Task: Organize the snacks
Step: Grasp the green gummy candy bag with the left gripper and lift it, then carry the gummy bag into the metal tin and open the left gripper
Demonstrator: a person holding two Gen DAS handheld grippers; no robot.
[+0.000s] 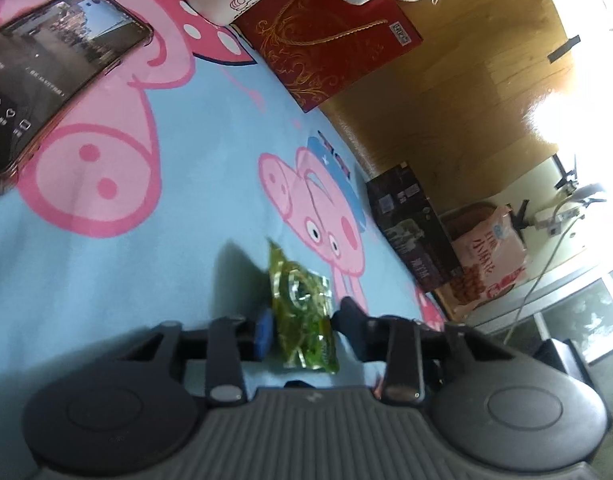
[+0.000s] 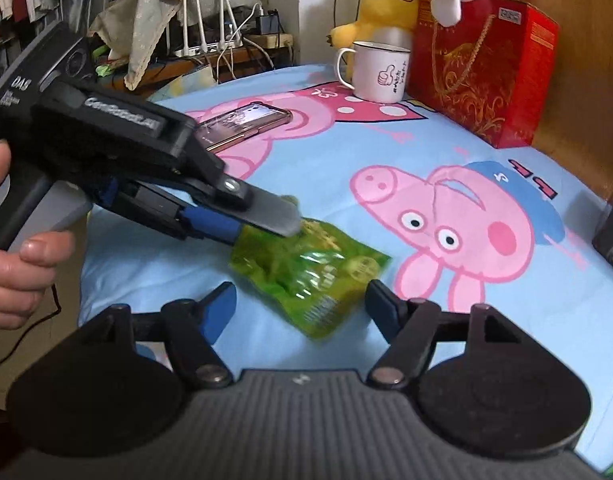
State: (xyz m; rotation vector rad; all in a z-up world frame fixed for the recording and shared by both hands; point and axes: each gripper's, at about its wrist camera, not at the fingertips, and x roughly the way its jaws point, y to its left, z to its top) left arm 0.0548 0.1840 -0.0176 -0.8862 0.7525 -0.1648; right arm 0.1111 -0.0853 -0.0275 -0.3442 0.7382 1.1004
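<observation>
A green snack packet (image 1: pixel 302 312) is pinched edge-on between the fingers of my left gripper (image 1: pixel 302 324), just above the blue cartoon-pig bedsheet (image 1: pixel 194 208). In the right wrist view the left gripper (image 2: pixel 262 228) comes in from the left, shut on one end of the green packet (image 2: pixel 314 276), which hangs tilted over the sheet (image 2: pixel 446 152). My right gripper (image 2: pixel 302 304) is open and empty, its fingers spread either side of the packet's lower end, not touching it.
A red gift box (image 2: pixel 482 64) stands at the back right with a white mug (image 2: pixel 380 72) beside it and a yellow plush duck (image 2: pixel 382 4) behind. A phone (image 2: pixel 242 124) lies on the sheet at back left. The bed's right edge (image 1: pixel 366 168) drops to a wooden floor with boxes.
</observation>
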